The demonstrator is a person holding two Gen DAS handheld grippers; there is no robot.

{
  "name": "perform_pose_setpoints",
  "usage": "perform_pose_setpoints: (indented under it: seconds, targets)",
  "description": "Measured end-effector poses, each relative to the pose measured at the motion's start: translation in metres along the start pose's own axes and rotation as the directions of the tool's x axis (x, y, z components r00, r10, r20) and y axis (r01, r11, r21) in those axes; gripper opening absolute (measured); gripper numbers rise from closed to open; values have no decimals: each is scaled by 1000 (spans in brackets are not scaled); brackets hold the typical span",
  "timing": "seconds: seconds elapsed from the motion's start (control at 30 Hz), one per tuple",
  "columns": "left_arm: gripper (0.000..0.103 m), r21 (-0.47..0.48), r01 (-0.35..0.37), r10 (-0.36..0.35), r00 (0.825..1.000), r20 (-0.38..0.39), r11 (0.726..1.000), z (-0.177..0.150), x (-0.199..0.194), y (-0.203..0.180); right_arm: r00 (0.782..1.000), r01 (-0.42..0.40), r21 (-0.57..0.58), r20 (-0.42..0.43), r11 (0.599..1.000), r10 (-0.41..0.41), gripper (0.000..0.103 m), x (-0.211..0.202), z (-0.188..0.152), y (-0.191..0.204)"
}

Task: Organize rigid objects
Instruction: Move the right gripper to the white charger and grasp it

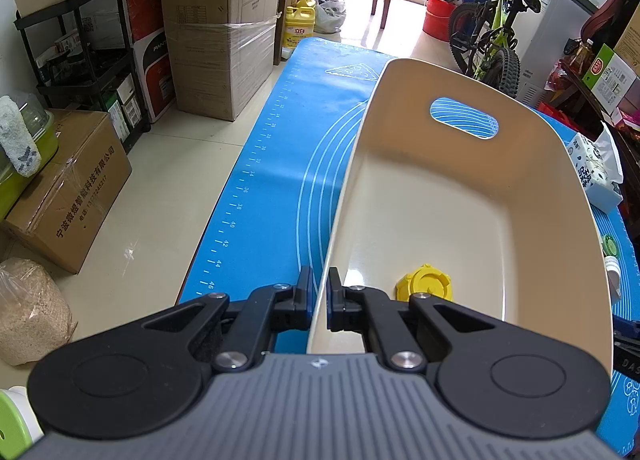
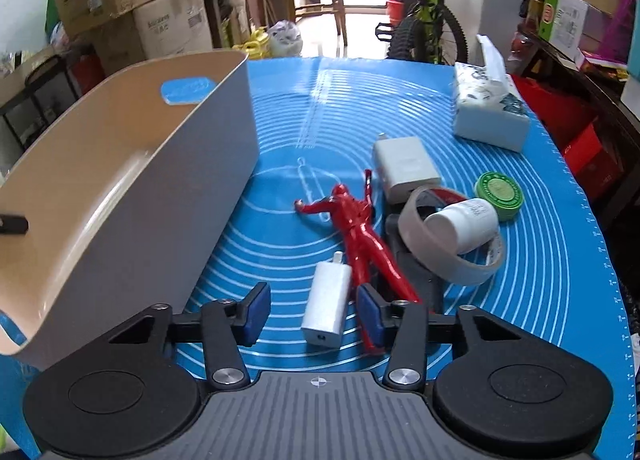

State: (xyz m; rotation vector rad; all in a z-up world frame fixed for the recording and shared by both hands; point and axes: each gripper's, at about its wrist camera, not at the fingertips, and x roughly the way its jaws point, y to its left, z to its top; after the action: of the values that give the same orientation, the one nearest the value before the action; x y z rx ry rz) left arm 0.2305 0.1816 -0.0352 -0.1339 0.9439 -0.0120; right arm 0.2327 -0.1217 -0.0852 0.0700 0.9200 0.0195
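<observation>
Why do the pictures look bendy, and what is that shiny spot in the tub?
Left wrist view: the fisheye lens bows the blue mat, and light glares on the tub floor beside the yellow lid. Right wrist view: the tub wall looks smeared and curved, and the far doorway is washed out white.

Left gripper [image 1: 319, 300]: matte black linkage arms with triangular cutouts, silver screw heads at pivots, two big round black discs flanking a grey ribbed housing with a small crosshair mark at its front edge. Fingers [image 1: 306, 292] black with blue pads on inner faces. Right gripper [image 2: 312, 310] same build: black links, silver pivot screws, round discs, grey ribbed body with same crosshair mark, blue-padded fingers [image 2: 256, 310].
</observation>
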Motion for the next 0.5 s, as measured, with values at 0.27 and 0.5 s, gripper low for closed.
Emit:
perform_pose_setpoints:
  seconds: [0.27,0.5]
  targets:
    - [8,-1,1,-1,1000,0,1000,0,0,0,999,48,-31,-22,998,-49,49,13,0,5]
    - [8,-3,2,-2,1000,-1,1000,0,0,0,996,86,-43,-19,995,-87,32,23,1,7]
